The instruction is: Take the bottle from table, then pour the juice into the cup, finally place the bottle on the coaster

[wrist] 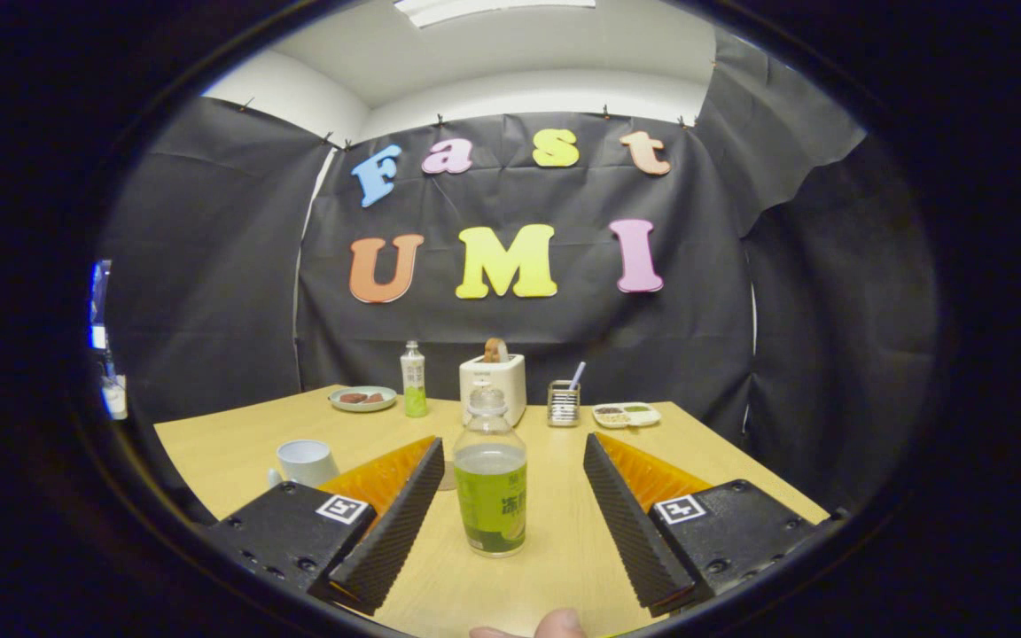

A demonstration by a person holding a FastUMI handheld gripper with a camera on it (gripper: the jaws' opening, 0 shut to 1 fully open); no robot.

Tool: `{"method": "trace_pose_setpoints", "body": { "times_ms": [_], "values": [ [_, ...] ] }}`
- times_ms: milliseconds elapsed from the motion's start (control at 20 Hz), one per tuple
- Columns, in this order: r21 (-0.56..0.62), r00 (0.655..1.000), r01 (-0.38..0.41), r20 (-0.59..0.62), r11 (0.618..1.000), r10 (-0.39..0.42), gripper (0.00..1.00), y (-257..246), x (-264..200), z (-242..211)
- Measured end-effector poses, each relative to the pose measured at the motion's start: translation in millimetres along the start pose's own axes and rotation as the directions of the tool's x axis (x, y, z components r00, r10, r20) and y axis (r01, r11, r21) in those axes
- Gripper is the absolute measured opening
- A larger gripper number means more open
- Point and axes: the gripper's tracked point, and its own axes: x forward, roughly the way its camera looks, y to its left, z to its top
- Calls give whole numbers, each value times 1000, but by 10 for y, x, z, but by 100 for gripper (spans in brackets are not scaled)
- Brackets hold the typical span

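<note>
Bottle (490, 483) upright on wooden table (555, 567) (black-draped booth); gripper (510, 505) fingers spread.

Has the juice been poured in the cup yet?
Not yet. Nothing looks done: the bottle stands upright on the table, between the open fingers of the gripper, which touch nothing. Grabbing it is in hand. Left: pouring into the cup, then setting the bottle on a coaster.
</note>
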Motion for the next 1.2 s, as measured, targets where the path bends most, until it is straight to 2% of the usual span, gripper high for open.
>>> {"method": "trace_pose_setpoints", "body": {
  "times_ms": [200,400,600,800,900,1200],
  "values": [
    [36,1000,2,-26,999,-1,100,66,180,-205],
    [56,993,-2,-117,998,9,100,121,381,-470],
    [76,992,52,-123,996,-42,100,-16,472,-579],
    [104,984,29,-180,994,-10,100,12,583,-765],
    [71,979,27,-202,997,-12,100,12,645,-807],
    [75,972,8,-235,997,10,100,101,818,-868]
  ]
}}
